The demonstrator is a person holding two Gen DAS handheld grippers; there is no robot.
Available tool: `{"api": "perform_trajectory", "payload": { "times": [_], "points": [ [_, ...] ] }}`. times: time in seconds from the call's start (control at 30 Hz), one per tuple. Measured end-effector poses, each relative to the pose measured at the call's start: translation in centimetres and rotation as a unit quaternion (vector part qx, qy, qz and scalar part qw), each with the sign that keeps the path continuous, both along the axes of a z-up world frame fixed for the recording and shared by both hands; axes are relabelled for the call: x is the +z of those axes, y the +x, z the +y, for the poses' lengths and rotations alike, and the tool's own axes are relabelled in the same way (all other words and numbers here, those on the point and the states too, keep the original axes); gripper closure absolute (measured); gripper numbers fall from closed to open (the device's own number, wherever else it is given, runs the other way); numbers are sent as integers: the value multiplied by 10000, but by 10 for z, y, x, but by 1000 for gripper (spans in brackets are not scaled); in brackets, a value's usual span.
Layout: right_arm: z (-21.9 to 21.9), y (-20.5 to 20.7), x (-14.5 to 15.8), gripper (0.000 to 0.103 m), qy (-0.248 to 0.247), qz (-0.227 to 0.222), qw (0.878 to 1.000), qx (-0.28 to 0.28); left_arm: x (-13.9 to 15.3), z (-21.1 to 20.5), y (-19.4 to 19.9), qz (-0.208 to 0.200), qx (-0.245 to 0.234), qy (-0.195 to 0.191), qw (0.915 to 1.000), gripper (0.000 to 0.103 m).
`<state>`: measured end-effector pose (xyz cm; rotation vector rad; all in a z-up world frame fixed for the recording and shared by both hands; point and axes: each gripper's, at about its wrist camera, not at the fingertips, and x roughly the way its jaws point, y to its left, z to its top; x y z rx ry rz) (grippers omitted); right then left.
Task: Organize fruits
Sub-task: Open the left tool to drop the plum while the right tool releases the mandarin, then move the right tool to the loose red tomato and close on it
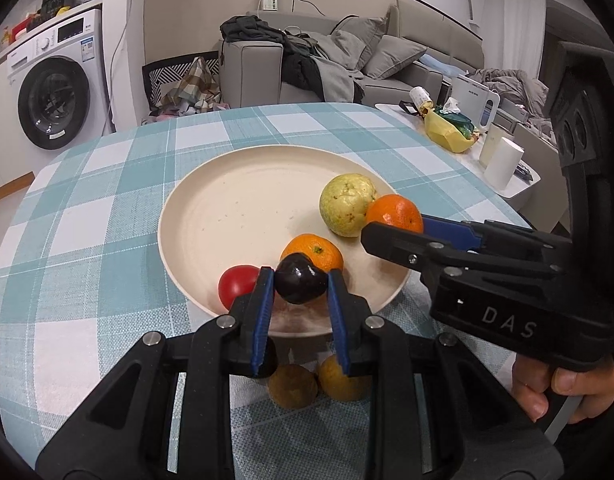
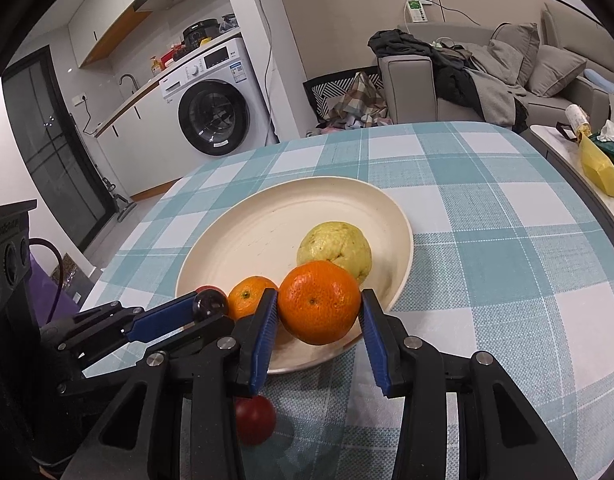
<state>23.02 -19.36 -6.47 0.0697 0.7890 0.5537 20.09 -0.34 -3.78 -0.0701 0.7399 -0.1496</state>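
Observation:
A cream plate (image 1: 243,208) lies on the checked tablecloth. On it rest a yellow-green guava (image 1: 347,204), a small orange (image 1: 313,250) and a red tomato (image 1: 237,284). My left gripper (image 1: 301,280) is shut on a dark plum (image 1: 301,284) over the plate's near rim. My right gripper (image 2: 319,296) is shut on a bigger orange (image 2: 319,300) at the plate's near edge, just in front of the guava (image 2: 335,248). The right wrist view also shows the plum (image 2: 209,304) in the left gripper (image 2: 203,308), beside the small orange (image 2: 249,296).
Loose fruit lies on the cloth near me: a brownish fruit (image 1: 293,386), a yellow-orange fruit (image 1: 339,378) and a red fruit (image 2: 255,416). A side table with white cups (image 1: 503,160) and a yellow bag (image 1: 447,132) stands to the right. A hand (image 1: 563,392) grips the right gripper's handle.

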Motion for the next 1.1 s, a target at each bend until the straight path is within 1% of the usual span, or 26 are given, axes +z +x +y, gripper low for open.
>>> {"api": "perform_trajectory", "payload": {
  "times": [0.23, 0.3, 0.33, 0.43, 0.47, 0.5, 0.53, 0.57, 0.6, 0.63, 0.67, 0.7, 0.73, 0.83, 0.87, 0.97, 1.1],
  "points": [
    [0, 1, -1, 61, 17, -10, 10000, 6, 1, 2, 1, -15, 85, -14, 10000, 79],
    [-2, 0, 1, 57, 45, -47, 10000, -3, 2, 4, 0, -67, 115, -22, 9999, 79],
    [-4, -1, 2, 54, 41, -86, 10000, -24, 3, 4, -2, -103, 92, -35, 9999, 79],
    [-8, -2, 4, 51, 0, -147, 9999, -86, 4, 5, -7, -143, 108, 80, 9998, 78],
    [-10, -2, 5, 49, -7, -136, 9999, -106, 5, 5, -8, -152, 118, 123, 9997, 76],
    [-12, -2, 5, 47, -18, -130, 9998, -120, 6, 6, -10, -154, 123, 146, 9997, 68],
    [-13, -3, 6, 40, -39, -125, 9998, -126, 7, 7, -12, -149, 148, 161, 9997, 63],
    [-15, -4, 6, 34, -59, -131, 9998, -129, 9, 9, -15, -140, 179, 156, 9996, 53],
    [-17, -5, 7, 32, -71, -154, 9998, -135, 11, 11, -19, -178, 201, 115, 9996, 47],
    [-20, -7, 9, 28, -80, -191, 9997, -151, 14, 13, -23, -243, 220, 66, 9994, 44],
    [-23, -10, 11, 22, -75, -233, 9995, -176, 18, 16, -28, -301, 240, 40, 9993, 34],
    [-26, -12, 13, 18, -81, -268, 9994, -209, 21, 18, -32, -346, 272, 35, 9990, 21],
    [-29, -15, 15, 10, -97, -312, 9992, -240, 25, 20, -37, -404, 318, 32, 9987, 17],
    [-34, -23, 22, 1, -107, -430, 9988, -226, 34, 25, -51, -581, 382, 25, 9976, 9],
    [-36, -26, 24, 0, -116, -451, 9987, -191, 36, 26, -55, -603, 419, 54, 9973, 0],
    [-36, -32, 26, 0, -192, -431, 9989, -48, 41, 28, -66, -741, 515, 127, 9958, 0],
    [-34, -38, 24, 0, -306, -393, 9987, 107, 40, 27, -70, -705, 580, 240, 9955, 0]
  ]
}}
